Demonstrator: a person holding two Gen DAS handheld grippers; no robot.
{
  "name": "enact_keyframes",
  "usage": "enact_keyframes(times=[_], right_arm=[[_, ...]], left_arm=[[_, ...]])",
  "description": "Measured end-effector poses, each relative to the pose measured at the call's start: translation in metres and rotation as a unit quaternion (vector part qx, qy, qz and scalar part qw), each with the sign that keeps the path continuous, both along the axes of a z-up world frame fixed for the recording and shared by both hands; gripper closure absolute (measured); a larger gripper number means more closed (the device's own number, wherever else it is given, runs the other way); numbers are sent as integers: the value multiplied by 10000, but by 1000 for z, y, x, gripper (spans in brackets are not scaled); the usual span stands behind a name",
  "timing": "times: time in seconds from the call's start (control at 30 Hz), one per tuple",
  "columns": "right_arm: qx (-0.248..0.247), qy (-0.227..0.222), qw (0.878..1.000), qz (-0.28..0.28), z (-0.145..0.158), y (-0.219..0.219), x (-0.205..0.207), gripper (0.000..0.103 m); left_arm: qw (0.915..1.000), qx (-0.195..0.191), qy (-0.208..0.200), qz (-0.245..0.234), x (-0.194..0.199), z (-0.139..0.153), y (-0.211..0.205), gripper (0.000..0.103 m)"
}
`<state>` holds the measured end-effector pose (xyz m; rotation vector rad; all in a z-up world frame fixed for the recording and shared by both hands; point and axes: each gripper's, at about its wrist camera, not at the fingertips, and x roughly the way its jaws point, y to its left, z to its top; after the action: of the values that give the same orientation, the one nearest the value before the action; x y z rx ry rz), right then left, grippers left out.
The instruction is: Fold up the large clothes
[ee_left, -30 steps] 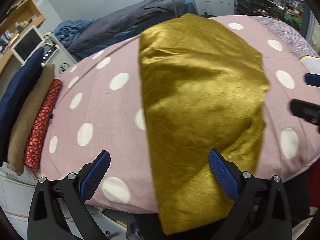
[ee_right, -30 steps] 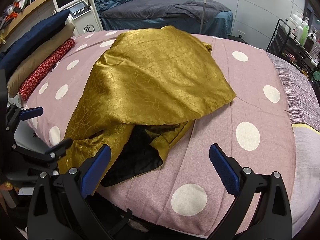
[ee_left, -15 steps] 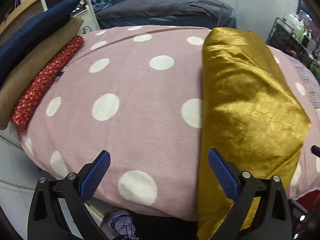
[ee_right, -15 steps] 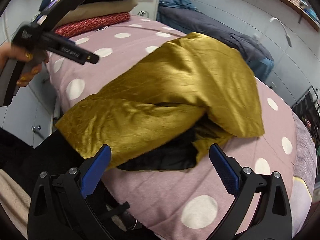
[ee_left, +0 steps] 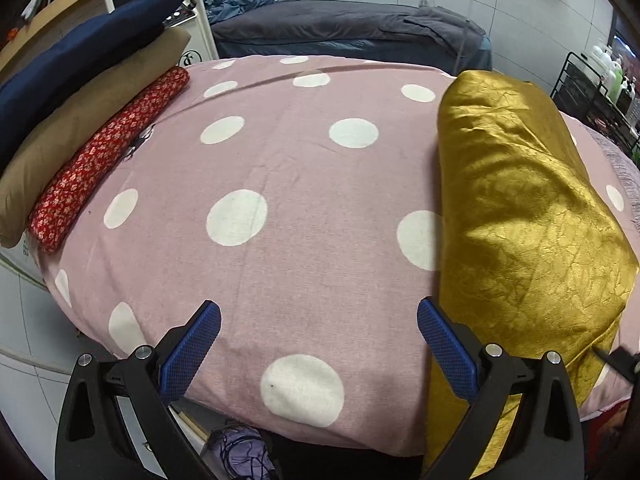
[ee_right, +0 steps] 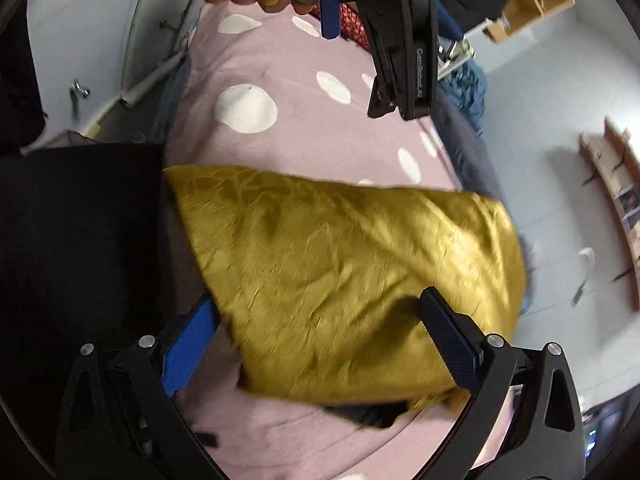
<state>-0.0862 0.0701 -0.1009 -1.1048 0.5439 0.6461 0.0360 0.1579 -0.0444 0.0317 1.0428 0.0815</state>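
A large gold garment point(ee_left: 516, 208) with a dark lining lies folded on the pink polka-dot bed point(ee_left: 280, 184), its near end hanging over the front edge. My left gripper point(ee_left: 318, 344) is open and empty over the bed's front edge, just left of the garment. In the right wrist view the garment point(ee_right: 340, 264) fills the middle, with dark lining showing at its lower edge. My right gripper point(ee_right: 320, 344) is open, its fingers standing on either side of the garment's near part. The left gripper's body point(ee_right: 400, 40) shows at the top of that view.
A red patterned cloth point(ee_left: 108, 156), a tan one point(ee_left: 80, 128) and a navy one point(ee_left: 72, 68) lie stacked along the bed's left side. A second bed with grey covers point(ee_left: 344, 32) stands behind. A black wire rack with bottles point(ee_left: 600, 88) is at the right.
The right gripper has swung round and dropped close over the garment, so the garment now sits between its fingers. The left gripper's view has shifted slightly left.
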Motion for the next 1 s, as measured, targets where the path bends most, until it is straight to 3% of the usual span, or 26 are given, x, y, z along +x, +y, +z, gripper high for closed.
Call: enact_keyframes(times=[0.07,0.1,0.13,0.2,0.27,0.3,0.37,0.47,0.53,0.63,0.73,0.9,0.97,1.0], right_arm=[[-6,-500,9987,6,0,8,4,11],[39,-686,9976,-104,3,11,14,23],[151,-631,9976,-246,7,12,24,31],[624,-135,9960,-619,21,8,51,63],[1236,273,9847,-1194,42,-9,85,86],[1537,321,9759,-1515,54,-20,100,87],[2337,706,9451,-2171,81,-51,134,88],[3499,1192,8778,-3048,114,-105,182,88],[3850,1346,8566,-3161,121,-125,195,88],[3977,1421,8468,-3235,124,-133,204,88],[4161,1705,8364,-3134,126,-137,207,88],[3992,1603,8582,-2802,145,-135,203,88],[3984,1653,8621,-2660,150,-138,198,88],[3993,1673,8638,-2576,153,-142,193,88]], left_arm=[[10000,33,-24,-21,-2,0,4,7],[10000,28,-49,-44,-3,1,5,7],[9999,1,-88,-75,-4,1,6,7],[9997,-115,-153,-117,-6,3,7,7],[9992,-279,-232,-162,-8,6,5,7],[9988,-363,-270,-184,-9,7,4,7],[9966,-679,-379,-265,-11,10,-2,7],[9865,-1330,-631,-715,-21,20,-25,7],[9744,-1588,-935,-1287,-35,31,-55,7],[9624,-1398,-1019,-2092,-53,33,-115,6],[9498,-1555,-775,-2601,-61,17,-167,6],[9478,-2189,-410,-2281,-39,-5,-198,6],[9513,-2158,-480,-2150,-25,-11,-203,7],[9556,-1989,-556,-2101,-19,-13,-207,12]])
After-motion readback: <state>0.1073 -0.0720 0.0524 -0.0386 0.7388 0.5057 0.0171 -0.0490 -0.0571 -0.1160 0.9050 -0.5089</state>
